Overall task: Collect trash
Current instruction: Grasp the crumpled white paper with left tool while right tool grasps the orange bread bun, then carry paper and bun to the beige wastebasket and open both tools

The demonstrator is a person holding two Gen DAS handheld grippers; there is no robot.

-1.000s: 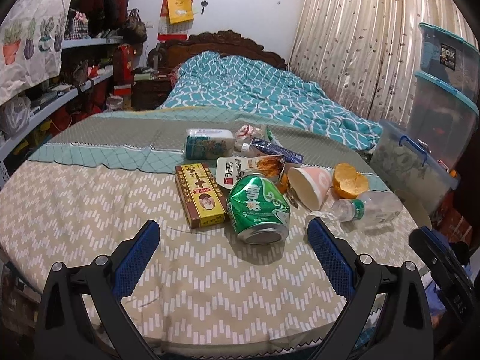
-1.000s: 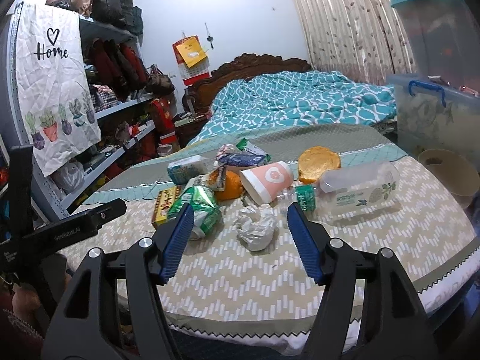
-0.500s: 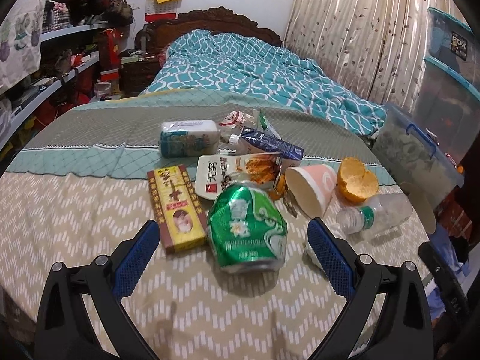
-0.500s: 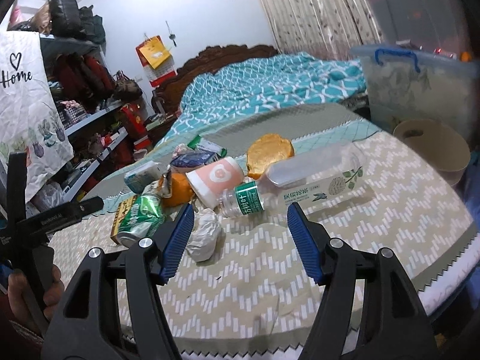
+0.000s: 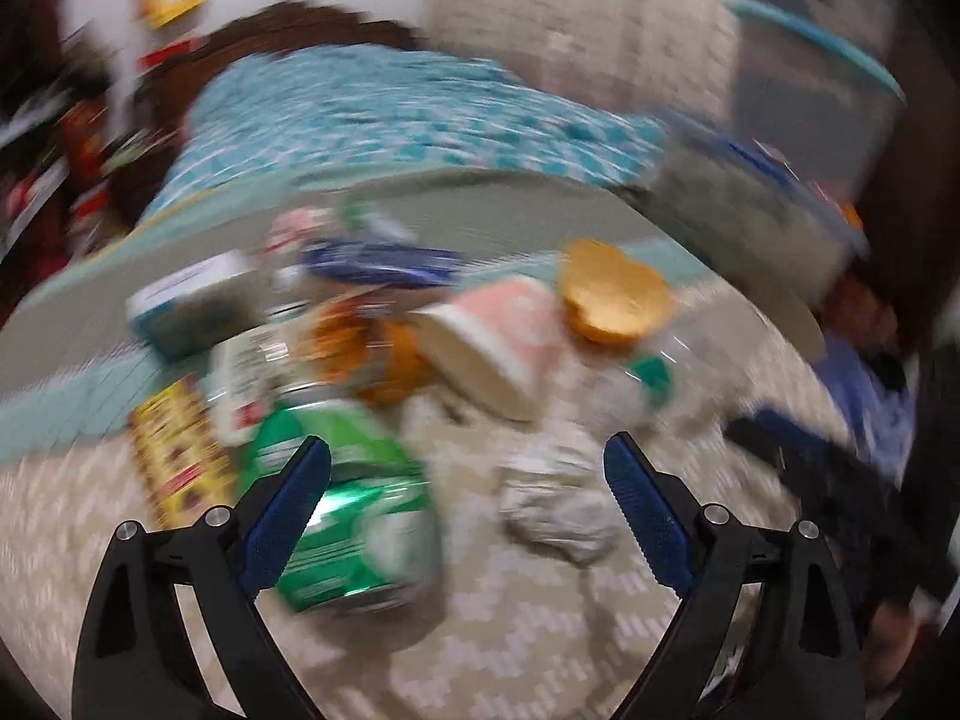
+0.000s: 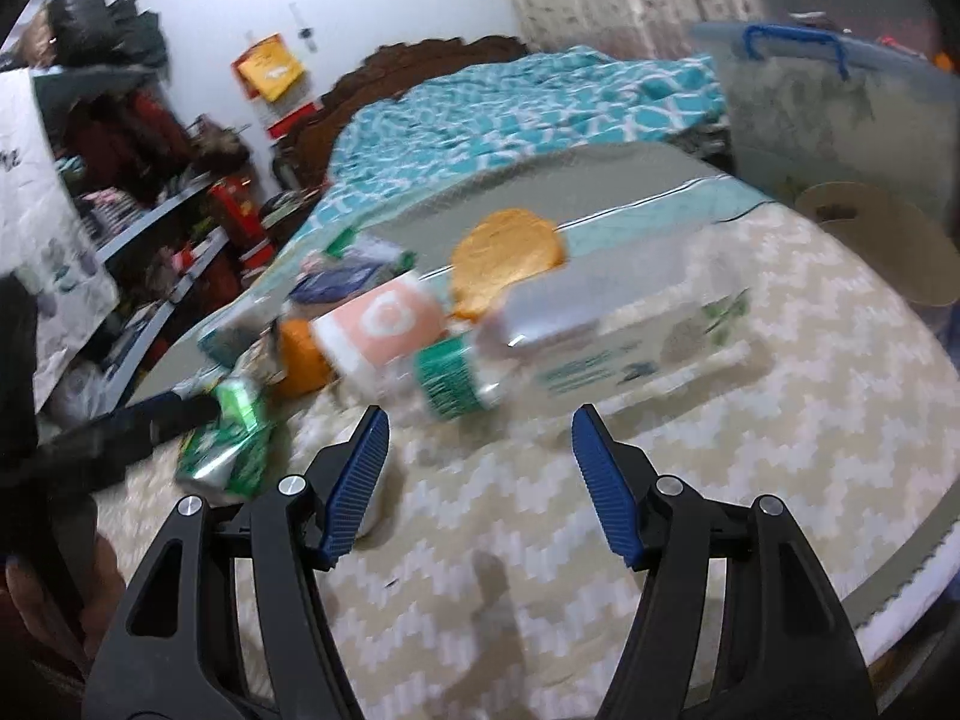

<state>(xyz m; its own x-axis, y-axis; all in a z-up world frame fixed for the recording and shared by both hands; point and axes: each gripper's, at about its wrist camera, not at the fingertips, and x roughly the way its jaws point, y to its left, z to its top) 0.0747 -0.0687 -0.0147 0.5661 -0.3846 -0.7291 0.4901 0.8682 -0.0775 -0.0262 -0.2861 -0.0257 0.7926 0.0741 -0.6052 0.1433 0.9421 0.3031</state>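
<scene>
The trash is lying in a loose heap on the counter (image 6: 690, 510), which is wearing a zigzag-patterned cloth, and the crushed green can (image 5: 348, 516) is serving as the landmark here. The left gripper (image 5: 468, 504) is hanging low over the heap with its fingers (image 5: 288, 510) spread wide and closing; the can is sitting just inside the left-hand finger, partly behind it, and the blur is making it impossible to tell whether the pad is touching. A crumpled white paper ball (image 5: 558, 510) is lying just to the right of the can, also between the fingers. To the left of the can a yellow-and-red box (image 5: 174, 450) is lying flat. Behind the can a pink paper cup (image 5: 498, 342) is lying on its side, its mouth facing the camera, and beyond that cup an orange peel half (image 5: 612, 294) is resting. A clear plastic bottle (image 6: 600, 330) with a green label is lying on its side to the right of the can, past the cup.

The right gripper (image 6: 480, 480) is standing at a middling spread with nothing between its fingers (image 6: 600, 486), pointing toward the bottle's neck, which is lying just beyond the tips. In the right wrist view the can is showing at the left with a dark finger of the left gripper reaching to it.
</scene>
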